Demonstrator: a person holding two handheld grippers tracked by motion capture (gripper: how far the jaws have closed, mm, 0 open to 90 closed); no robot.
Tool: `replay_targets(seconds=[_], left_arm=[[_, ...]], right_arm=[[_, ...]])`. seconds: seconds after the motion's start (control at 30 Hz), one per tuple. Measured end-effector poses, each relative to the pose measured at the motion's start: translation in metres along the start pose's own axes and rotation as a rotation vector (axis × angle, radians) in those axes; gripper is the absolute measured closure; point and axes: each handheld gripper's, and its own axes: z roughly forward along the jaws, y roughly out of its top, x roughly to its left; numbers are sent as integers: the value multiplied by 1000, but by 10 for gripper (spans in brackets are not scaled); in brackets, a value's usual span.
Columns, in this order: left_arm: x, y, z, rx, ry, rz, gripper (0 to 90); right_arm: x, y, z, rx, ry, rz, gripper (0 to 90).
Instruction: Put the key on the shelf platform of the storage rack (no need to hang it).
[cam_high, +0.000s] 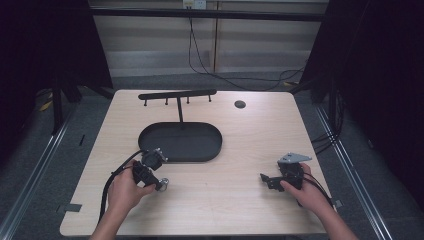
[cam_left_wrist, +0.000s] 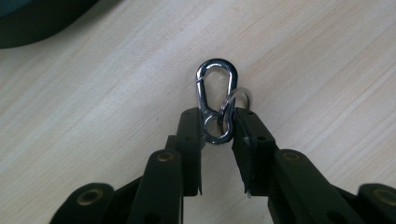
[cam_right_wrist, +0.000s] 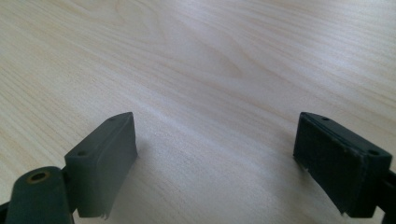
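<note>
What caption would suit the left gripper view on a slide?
Left hand-held gripper pinching a silver carabiner clip between its black jaws on the light wooden table.

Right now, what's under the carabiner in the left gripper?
Bare wooden table lies under the carabiner, which the left gripper pinches at its lower end. A small ring hooked on it partly hides behind it.

No readable text or labels

Curtained recording lab: black drapes (cam_high: 395, 75), trailing cables (cam_high: 210, 70)
</note>
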Motion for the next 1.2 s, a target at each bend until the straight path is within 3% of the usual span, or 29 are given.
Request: replay_targets(seconds=[0.3, 0.8, 1.2], left_arm=[[2, 6, -18, -7, -23, 7, 727], [8, 13, -39, 6, -28, 8, 727], [9, 31, -57, 4, -39, 13, 727]], right_arm=[[0, 0, 0, 2, 0, 1, 126], [0, 0, 0, 2, 0, 2, 126], [0, 0, 0, 1, -1, 1, 126]])
